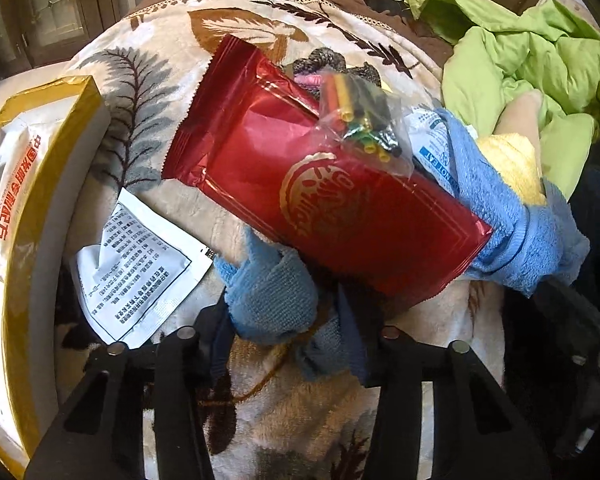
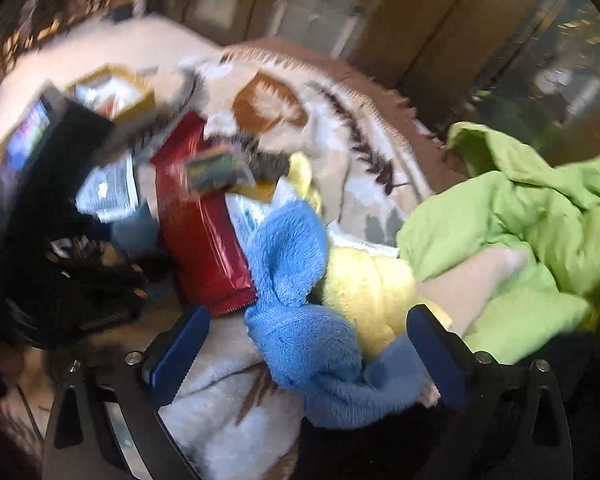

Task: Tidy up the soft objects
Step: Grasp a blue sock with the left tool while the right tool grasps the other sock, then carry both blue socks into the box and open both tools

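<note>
A blue towel (image 1: 516, 224) runs under a red foil packet (image 1: 320, 200), and its near end (image 1: 272, 300) is bunched between the pads of my left gripper (image 1: 286, 332), which is shut on it. In the right wrist view the same blue towel (image 2: 296, 320) lies twisted between the wide-apart fingers of my right gripper (image 2: 308, 352), which is open; that view is blurred. A yellow towel (image 1: 516, 164) (image 2: 364, 292) sits beside the blue one. A crumpled green cloth (image 1: 540, 60) (image 2: 520, 232) lies at the right.
Everything rests on a leaf-patterned blanket (image 1: 148, 92). On the red packet (image 2: 204, 232) lies a clear bag of coloured tubes (image 1: 364, 120). A white printed sachet (image 1: 140, 264) and a gold-edged box (image 1: 32, 200) are at the left. A dark knitted item (image 1: 324, 66) shows behind the packet.
</note>
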Demonstrator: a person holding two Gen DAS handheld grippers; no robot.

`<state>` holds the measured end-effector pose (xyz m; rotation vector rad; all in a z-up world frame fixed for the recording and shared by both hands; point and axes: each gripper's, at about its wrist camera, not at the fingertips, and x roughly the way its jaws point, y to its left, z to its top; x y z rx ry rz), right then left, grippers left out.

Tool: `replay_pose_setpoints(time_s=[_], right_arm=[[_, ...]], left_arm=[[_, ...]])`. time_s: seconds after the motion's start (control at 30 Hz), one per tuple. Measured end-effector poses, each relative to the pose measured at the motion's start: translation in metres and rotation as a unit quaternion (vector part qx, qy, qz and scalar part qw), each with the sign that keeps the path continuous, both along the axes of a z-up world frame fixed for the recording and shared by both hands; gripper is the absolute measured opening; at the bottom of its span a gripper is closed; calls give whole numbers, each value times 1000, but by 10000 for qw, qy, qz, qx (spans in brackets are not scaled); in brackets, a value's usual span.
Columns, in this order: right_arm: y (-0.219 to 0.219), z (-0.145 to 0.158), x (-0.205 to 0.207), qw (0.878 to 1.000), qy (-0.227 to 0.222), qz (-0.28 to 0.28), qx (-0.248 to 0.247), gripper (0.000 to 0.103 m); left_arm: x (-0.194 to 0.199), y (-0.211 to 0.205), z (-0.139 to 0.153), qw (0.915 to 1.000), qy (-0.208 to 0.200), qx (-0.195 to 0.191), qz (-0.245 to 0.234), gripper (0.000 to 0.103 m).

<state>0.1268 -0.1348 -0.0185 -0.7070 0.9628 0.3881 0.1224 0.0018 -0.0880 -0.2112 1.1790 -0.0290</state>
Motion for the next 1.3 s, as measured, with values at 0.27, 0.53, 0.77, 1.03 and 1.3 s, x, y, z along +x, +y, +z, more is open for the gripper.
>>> replay_pose_setpoints(time_s=[0.27,0.53,0.77,1.03,1.3], right_arm=[[-24,-28,20,9907,951,-708,665,54],[-43,-2,-17,9737,978,-1028,1783,49],[-54,13,-41,9196,1515,-1284,3391,49],[3,46,-50,8898,1562,-749,4222,49],[94,55,-22,8577,1865,-379,4776,49]], left_arm=[[-14,3,0,9998,-15,-54,-211,30],[-37,17,-1,9991,-58,-315,-275,28],[-56,28,17,9989,-178,-320,-306,28],[-73,64,66,9974,-571,-367,-256,28],[-76,131,92,9963,-842,120,152,28]])
